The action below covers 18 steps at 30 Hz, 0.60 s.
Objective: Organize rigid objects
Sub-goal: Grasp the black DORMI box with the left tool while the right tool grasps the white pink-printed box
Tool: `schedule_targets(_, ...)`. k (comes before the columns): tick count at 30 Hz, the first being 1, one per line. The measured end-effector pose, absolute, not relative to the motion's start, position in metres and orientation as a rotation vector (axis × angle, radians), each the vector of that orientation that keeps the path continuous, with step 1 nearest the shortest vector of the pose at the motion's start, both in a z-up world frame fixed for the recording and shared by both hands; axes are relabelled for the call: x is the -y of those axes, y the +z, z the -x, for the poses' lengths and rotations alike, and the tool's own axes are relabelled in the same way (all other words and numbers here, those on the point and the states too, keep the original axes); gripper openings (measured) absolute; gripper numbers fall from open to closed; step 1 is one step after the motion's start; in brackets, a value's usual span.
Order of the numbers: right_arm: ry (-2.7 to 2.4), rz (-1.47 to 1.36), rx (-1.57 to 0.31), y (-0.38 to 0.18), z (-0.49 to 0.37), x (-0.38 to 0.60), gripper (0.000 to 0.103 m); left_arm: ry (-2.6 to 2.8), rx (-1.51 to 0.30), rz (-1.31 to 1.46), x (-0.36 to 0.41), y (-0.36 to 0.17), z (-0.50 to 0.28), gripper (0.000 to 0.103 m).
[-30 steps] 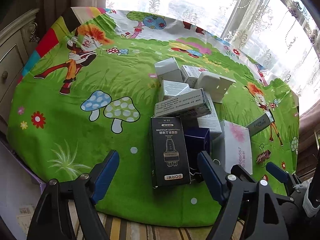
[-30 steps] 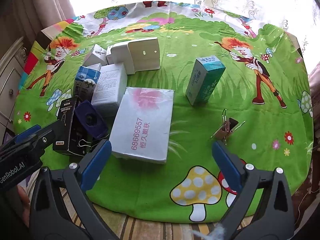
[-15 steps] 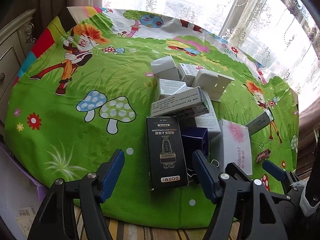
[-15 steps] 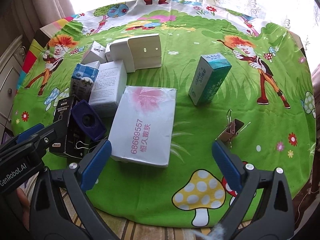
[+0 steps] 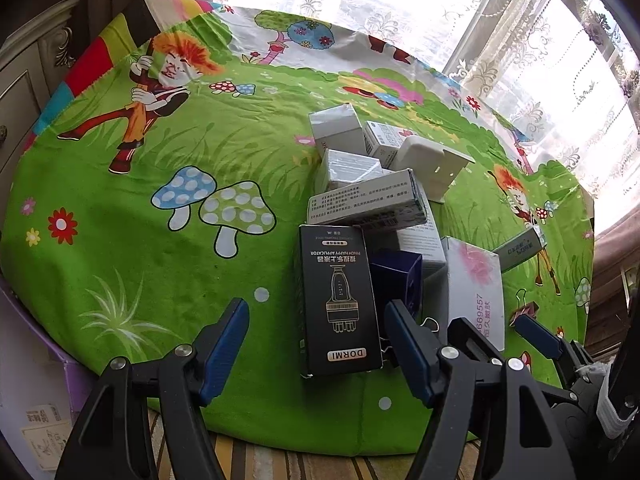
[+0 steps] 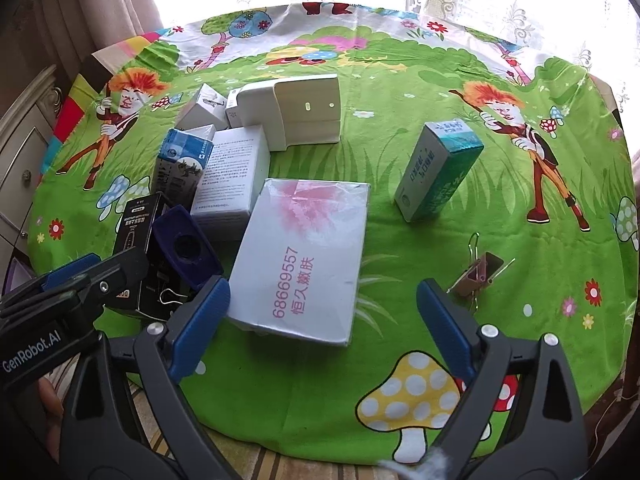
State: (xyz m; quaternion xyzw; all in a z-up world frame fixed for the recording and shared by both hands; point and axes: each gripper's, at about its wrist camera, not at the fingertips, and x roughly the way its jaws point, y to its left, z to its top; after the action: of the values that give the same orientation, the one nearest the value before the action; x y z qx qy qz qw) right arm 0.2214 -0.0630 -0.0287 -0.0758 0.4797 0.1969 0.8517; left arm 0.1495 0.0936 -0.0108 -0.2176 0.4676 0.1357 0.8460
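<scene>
**Boxes bunched on the green cloth, both grippers empty**

The black box (image 5: 338, 300) lies flat at the near edge of the worktop (image 5: 120, 200), with a dark blue box (image 5: 396, 280) just beside it. A large white box (image 6: 300, 256) with pink print lies next to these, and more white boxes are piled behind. A teal box (image 6: 438, 172) stands apart, a binder clip (image 6: 478, 276) near it. The left hand-held gripper (image 5: 316, 350) is apart, holding nothing. The right hand-held gripper (image 6: 324, 328) is wide apart, its jaws closing on nothing.

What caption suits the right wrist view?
Right gripper, jaws closing on nothing, hovers before white pink-printed box on cartoon tablecloth.
</scene>
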Motion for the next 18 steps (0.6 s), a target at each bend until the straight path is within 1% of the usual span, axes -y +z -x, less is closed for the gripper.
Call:
schedule_targets(6, 0.433, 0.157, -1.005, -0.027, -0.221, 0.061, 0.094, 0.289, -0.957, 0.502, -0.100, -0.009, -0.144, 0.071)
schedule_targets(13, 0.432, 0.167, -1.064, -0.039, -0.228, 0.056, 0.094, 0.277, -0.972, 0.477, -0.095, -0.011, -0.148, 0.071)
schedule_targets(15, 0.431, 0.167, -1.068, -0.041, -0.228, 0.057, 0.071, 0.278, -0.977, 0.472, -0.094, -0.011, -0.148, 0.071)
schedule_targets(18, 0.433, 0.137, -1.057, -0.038, -0.227, 0.062, 0.069, 0.277, -0.980, 0.464, -0.092, -0.012, -0.148, 0.071)
